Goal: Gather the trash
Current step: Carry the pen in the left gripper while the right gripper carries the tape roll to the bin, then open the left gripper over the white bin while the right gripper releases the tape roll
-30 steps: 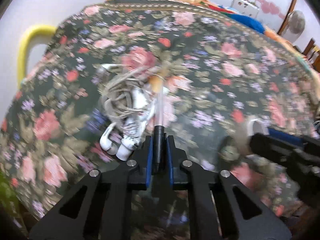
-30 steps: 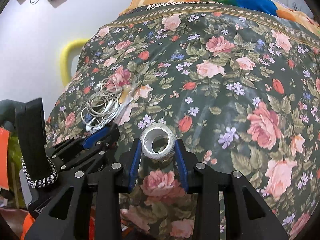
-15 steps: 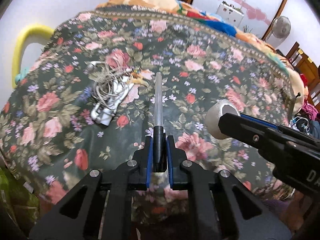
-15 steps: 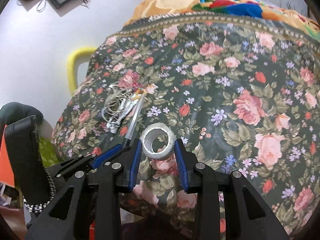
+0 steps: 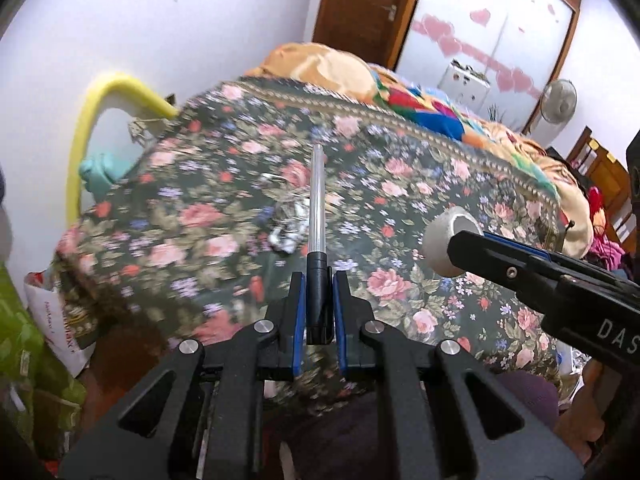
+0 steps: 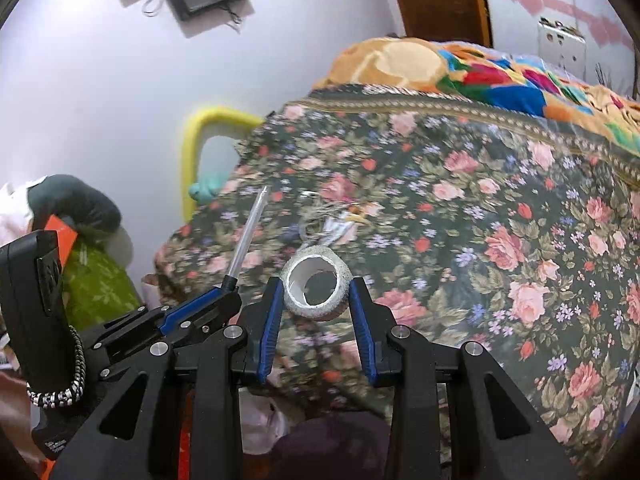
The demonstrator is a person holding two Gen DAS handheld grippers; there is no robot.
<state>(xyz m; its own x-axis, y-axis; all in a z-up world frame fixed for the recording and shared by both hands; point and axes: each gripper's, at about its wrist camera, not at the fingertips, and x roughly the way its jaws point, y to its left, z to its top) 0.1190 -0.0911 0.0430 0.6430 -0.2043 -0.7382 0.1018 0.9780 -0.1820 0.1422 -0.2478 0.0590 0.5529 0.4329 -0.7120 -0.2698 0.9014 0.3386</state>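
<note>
My left gripper [image 5: 319, 280] is shut on a pen [image 5: 317, 216] with a clear barrel and black cap, which sticks out forward above the floral bedspread [image 5: 400, 208]. The same pen [image 6: 248, 236] shows at the left of the right wrist view, held by the left gripper [image 6: 224, 286]. My right gripper [image 6: 316, 286] is shut on a grey tape roll [image 6: 317, 288] with a white core, also seen as the tape roll [image 5: 448, 240] in the left wrist view. Both are lifted off the bed. A tangle of white earphones [image 6: 332, 220] lies on the bedspread, seen again as the earphones [image 5: 288, 224].
A yellow curved bar [image 5: 92, 120] stands at the bed's left side against the white wall. A white plastic bag [image 5: 56, 320] and green cloth [image 5: 24, 360] lie low at the left. Orange and multicoloured bedding [image 6: 480, 68] is piled at the far end, before a wooden door [image 5: 360, 4].
Both grippers rose and pulled back from the bed, carrying the pen and tape roll. The earphones stayed on the bedspread and now look smaller and farther away.
</note>
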